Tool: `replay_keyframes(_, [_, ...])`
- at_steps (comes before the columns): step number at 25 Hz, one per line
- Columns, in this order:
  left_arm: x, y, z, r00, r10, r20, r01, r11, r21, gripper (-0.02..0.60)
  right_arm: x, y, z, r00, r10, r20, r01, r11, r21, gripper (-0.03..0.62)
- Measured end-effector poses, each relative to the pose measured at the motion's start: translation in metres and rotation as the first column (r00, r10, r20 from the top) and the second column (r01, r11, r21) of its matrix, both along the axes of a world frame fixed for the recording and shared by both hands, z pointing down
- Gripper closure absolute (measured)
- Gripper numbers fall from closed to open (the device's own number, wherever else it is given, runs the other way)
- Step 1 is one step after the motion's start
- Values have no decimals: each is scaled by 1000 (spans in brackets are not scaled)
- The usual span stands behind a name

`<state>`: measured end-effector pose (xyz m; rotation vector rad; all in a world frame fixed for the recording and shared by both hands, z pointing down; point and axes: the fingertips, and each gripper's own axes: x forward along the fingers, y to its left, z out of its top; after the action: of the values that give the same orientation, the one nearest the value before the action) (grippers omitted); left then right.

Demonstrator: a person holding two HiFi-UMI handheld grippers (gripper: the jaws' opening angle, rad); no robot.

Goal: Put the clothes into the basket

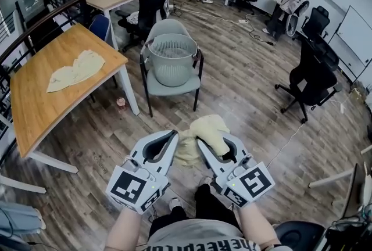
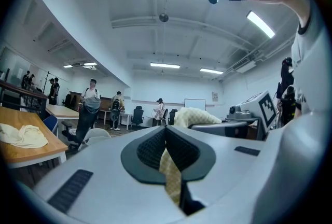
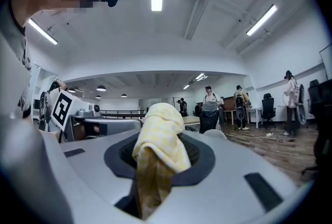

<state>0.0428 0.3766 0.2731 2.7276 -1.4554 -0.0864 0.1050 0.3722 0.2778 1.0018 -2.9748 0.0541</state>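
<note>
The only legible print runs across the person's shirt (image 1: 204,240), its middle letters reading "KEEP".

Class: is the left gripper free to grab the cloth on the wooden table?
Probably not: the left gripper is shut on the yellow garment, and that cloth lies well off to its left.

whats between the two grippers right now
A yellow cloth, bunched up and spanning the gap. The left gripper and the right gripper each clamp part of it. The head view shows this best.
</note>
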Motion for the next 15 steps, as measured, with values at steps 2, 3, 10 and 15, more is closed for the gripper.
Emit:
replay_keyframes(2, [1, -12, 2, 1000, 5, 5, -5, 1000, 0, 568, 1, -13, 1, 1000, 10, 2, -10, 1000, 5, 477])
replay_keyframes(3, [2, -19, 2, 1000, 5, 9, -5, 1000, 1, 568, 2, -21, 1, 1000, 12, 2, -12, 1000, 9, 477])
replay_keyframes(10, [10, -80, 2, 1000, -23, 18, 23, 1000, 1, 568, 8, -87, 0, 1000, -25, 13, 25, 1000, 10, 477])
replay_keyframes(15, [19, -130, 0, 999, -48, 8, 48, 999, -7, 568, 13, -137, -4, 998, -60, 12, 60, 998, 11, 477])
